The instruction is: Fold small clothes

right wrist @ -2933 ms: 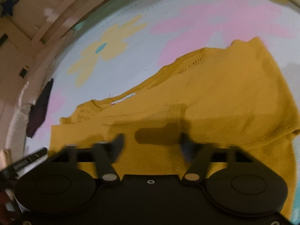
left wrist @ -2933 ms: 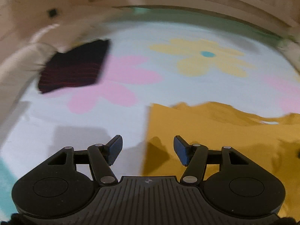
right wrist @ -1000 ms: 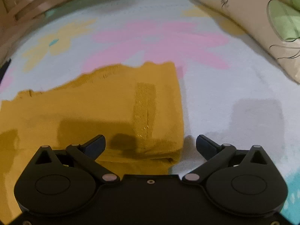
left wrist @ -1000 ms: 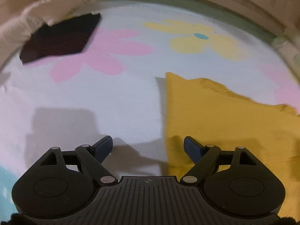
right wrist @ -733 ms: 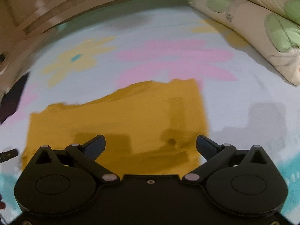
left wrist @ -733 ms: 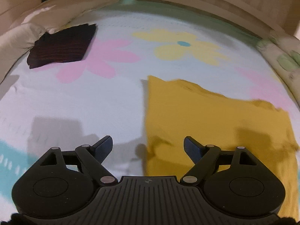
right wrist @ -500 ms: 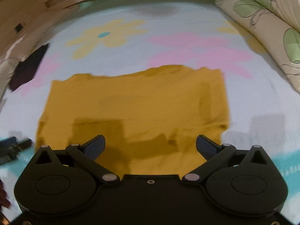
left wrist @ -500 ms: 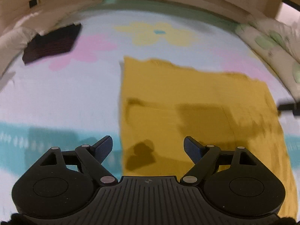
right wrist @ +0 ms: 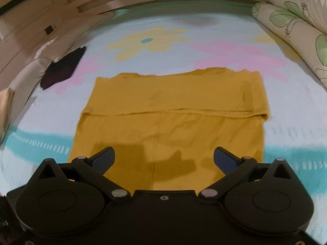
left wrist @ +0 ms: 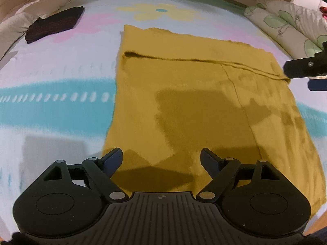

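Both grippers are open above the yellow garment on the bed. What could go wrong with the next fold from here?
1. The mustard-yellow knit garment has a layer already folded across it; a pinch of only the top layer may drag that fold crooked.
2. Its near right part looks wrinkled, so creases could be folded in.
3. The left gripper and right gripper hover open at the near edge; uneven grasps could skew the fold.

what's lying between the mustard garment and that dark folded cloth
Nothing: bare floral bedsheet separates the mustard garment from the dark folded cloth, clearest in the right wrist view.
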`<state>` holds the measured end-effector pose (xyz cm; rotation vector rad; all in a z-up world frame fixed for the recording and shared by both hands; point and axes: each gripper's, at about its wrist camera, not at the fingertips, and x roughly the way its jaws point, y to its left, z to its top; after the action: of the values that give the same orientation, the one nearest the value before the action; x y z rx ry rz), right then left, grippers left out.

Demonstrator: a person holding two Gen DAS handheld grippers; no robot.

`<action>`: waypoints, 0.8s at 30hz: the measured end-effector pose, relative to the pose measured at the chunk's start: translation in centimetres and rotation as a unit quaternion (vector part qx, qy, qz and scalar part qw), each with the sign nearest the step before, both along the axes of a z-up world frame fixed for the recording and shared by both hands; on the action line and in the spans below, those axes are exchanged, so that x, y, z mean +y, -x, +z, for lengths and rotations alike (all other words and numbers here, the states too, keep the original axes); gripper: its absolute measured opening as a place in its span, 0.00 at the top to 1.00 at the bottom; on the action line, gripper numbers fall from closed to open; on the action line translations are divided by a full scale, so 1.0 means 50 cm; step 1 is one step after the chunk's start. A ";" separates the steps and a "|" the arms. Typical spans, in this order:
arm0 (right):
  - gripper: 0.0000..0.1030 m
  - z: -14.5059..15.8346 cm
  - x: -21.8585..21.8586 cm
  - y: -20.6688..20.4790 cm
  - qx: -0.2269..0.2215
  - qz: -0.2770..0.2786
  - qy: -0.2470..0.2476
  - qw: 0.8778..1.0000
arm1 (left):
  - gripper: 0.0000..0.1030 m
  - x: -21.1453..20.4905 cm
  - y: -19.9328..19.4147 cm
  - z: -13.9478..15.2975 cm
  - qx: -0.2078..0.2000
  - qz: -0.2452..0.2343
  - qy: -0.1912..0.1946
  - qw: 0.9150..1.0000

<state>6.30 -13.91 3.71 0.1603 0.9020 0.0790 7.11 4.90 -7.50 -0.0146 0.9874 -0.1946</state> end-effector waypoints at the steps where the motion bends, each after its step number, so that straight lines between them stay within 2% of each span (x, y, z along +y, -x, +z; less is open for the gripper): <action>1: 0.00 -0.003 0.008 0.004 0.000 0.005 0.005 1.000 | 0.20 0.001 0.009 -0.004 0.003 0.000 -0.002 1.000; 3: 0.00 -0.012 0.020 0.008 0.002 0.014 0.012 1.000 | 0.20 -0.002 0.018 -0.014 0.008 -0.001 -0.008 1.000; 7: 0.00 -0.031 0.035 0.017 0.010 0.028 0.006 1.000 | 0.19 -0.014 0.032 -0.022 -0.008 -0.008 -0.034 0.999; 13: 0.00 -0.052 0.055 0.037 0.012 0.044 0.013 0.999 | 0.13 -0.024 0.042 -0.036 -0.024 0.006 -0.038 0.999; 17: 0.00 -0.066 0.049 0.049 0.015 0.044 0.014 0.999 | 0.07 -0.033 0.058 -0.045 -0.047 0.013 -0.040 0.998; 24: 0.00 -0.097 0.031 0.075 0.030 0.040 0.032 0.998 | 0.06 -0.039 0.092 -0.055 -0.097 0.025 -0.043 0.994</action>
<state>2.55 -12.36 -1.14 0.0659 0.9694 0.1206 2.51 2.93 -10.26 0.0566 0.8008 -0.1052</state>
